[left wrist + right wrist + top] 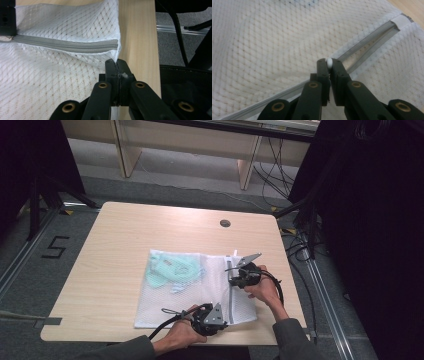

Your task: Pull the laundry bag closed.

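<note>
While the mesh bag (192, 290) lies flat on the table (115, 270) with a pale green garment (172, 270) inside its far left part, the zip (67, 45) running across the bag looks only partly drawn. The right gripper (329, 65), over the bag's far end, has its jaws pinched on the white zip pull (329, 62); beyond it the zip tapes still stand apart, so that stretch seems open. The left gripper (116, 65) clamps the bag's near corner just beside the closed zip end, bracing it. What remains, I judge, is sliding the pull to the far end.
</note>
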### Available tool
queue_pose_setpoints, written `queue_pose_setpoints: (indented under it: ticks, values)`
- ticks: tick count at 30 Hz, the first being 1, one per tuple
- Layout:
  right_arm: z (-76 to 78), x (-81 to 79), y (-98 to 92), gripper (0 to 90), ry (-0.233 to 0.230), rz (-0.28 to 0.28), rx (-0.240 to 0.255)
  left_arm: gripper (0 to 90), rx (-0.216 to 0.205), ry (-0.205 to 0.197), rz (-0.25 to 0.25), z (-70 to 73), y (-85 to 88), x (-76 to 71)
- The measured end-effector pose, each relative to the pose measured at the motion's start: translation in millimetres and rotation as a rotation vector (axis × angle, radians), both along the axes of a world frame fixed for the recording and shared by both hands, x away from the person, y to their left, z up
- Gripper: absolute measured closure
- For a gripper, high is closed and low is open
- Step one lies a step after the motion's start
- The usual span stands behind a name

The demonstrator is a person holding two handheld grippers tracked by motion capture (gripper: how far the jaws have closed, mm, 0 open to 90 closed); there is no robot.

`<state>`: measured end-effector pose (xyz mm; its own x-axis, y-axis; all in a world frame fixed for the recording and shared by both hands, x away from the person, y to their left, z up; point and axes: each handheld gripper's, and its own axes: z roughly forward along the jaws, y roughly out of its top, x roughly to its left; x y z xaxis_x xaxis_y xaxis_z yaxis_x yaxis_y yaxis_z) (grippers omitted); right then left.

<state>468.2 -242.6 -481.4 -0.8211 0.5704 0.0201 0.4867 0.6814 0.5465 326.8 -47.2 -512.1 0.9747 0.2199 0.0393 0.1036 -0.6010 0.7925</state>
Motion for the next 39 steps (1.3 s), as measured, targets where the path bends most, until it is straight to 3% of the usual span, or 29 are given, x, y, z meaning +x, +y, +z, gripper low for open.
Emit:
queue_pose_setpoints:
  ticks: [1,2,5,7,10,12,14,20,23,25,27,29,30,36,37,39]
  values:
    - [-0.2,1.5,-0.1,86.5,-0.015,0.011,0.001,89.1,-0.007,0.016,0.010,-0.5,-0.6,-1.7]
    - [-0.3,0.4,2.3,86.5,-0.006,0.001,0.019,89.0,-0.006,0.010,0.008,-0.7,-0.8,-1.9]
    - [0.1,2.4,1.8,86.5,-0.019,-0.004,0.005,89.0,-0.004,0.008,0.010,-0.2,-0.1,-1.1]
    - [-0.4,1.9,2.8,86.5,-0.001,-0.004,0.011,89.0,-0.009,0.015,0.012,0.2,0.0,-0.8]
    - [-0.5,4.8,2.4,86.5,-0.027,0.012,0.006,89.0,-0.004,0.013,0.010,0.5,0.5,-0.5]
    - [0.3,4.6,2.5,86.5,-0.011,-0.017,0.001,89.1,-0.001,0.008,0.008,0.3,0.4,-1.0]
    - [1.7,7.7,0.2,86.5,-0.012,0.004,-0.004,89.1,-0.009,0.013,0.013,-0.4,0.0,-1.3]
    - [-1.0,11.2,1.2,86.6,-0.021,-0.023,-0.002,89.0,-0.009,0.015,0.012,-0.6,0.2,-1.2]
    - [-1.7,16.7,1.1,86.5,-0.027,-0.007,0.009,89.1,-0.011,0.015,0.014,-1.0,0.1,-1.1]
    - [-1.0,18.2,1.7,86.5,-0.034,-0.042,-0.012,89.0,-0.011,0.021,0.012,-0.6,0.4,-0.8]
    - [2.3,20.1,1.1,86.5,-0.026,-0.033,-0.016,89.1,-0.010,0.015,0.014,-1.0,0.1,-1.3]
    - [0.8,22.7,1.9,86.5,-0.035,-0.020,0.016,89.0,-0.009,0.015,0.013,-1.0,0.2,-1.2]
    - [2.1,24.8,0.8,86.5,-0.030,-0.006,-0.004,89.1,-0.008,0.016,0.012,-0.6,0.3,-0.6]
    - [2.9,30.1,2.4,86.5,-0.044,-0.017,0.014,89.1,-0.005,0.009,0.003,-0.5,-0.1,-0.8]
    - [3.0,30.6,1.9,86.5,-0.043,-0.044,-0.002,89.1,-0.006,0.014,0.007,-0.8,-0.4,-1.3]
    - [2.1,32.5,1.5,86.5,-0.047,-0.019,0.009,89.1,-0.004,0.019,0.001,-1.2,-0.5,-1.1]
